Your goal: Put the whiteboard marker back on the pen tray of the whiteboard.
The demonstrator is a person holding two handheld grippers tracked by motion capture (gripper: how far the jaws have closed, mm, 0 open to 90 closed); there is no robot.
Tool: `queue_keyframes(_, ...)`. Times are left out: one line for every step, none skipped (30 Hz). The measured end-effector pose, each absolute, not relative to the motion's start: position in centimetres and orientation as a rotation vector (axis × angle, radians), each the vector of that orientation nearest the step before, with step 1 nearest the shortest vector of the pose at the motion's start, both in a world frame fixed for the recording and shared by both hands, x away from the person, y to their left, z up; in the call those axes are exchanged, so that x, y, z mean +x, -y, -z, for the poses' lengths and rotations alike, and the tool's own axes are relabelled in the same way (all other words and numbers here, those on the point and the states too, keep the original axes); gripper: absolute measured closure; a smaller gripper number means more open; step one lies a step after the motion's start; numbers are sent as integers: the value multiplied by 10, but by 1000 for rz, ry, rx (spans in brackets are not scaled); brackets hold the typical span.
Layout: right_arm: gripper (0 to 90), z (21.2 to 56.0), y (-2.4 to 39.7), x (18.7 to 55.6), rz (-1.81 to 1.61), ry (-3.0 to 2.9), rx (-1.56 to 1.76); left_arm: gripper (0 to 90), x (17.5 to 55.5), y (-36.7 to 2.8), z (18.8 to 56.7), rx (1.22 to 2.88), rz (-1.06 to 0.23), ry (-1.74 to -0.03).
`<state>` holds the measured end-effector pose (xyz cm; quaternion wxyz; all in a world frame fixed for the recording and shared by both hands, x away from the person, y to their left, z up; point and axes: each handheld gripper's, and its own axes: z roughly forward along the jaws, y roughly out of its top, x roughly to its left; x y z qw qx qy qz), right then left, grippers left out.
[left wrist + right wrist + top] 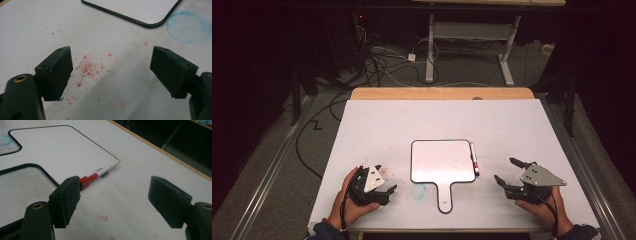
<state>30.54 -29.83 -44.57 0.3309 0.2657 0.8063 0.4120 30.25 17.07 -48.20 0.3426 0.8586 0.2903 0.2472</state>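
Note:
A white paddle-shaped whiteboard (442,161) with a black rim lies flat mid-table, its handle (445,197) toward me. A white marker with a red cap (473,158) lies along its right edge. My left gripper (386,178) rests on the table left of the handle, open and holding nothing; its view shows the board's corner (140,10) ahead of the gripper (110,67). My right gripper (504,170) sits right of the board, open. In the right gripper view, the marker's red cap (86,181) lies just beyond the left jaw of the gripper (115,195), not between the jaws.
A blue smudge (190,26) marks the table left of the handle, and red specks (87,68) lie under the left gripper. The table's wooden far edge (442,93) borders a dark floor with cables and a desk frame (472,45).

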Motion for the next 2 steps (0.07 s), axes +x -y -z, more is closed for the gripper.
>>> queue_keyframes(255, 446, 298, 305, -1075, -2106, 691, 177, 303, -171, 482, 2231, -641, -758)
queue_keyframes(255, 446, 299, 306, -1072, -2108, 690, 176, 304, -171, 482, 2232, -639, -759)
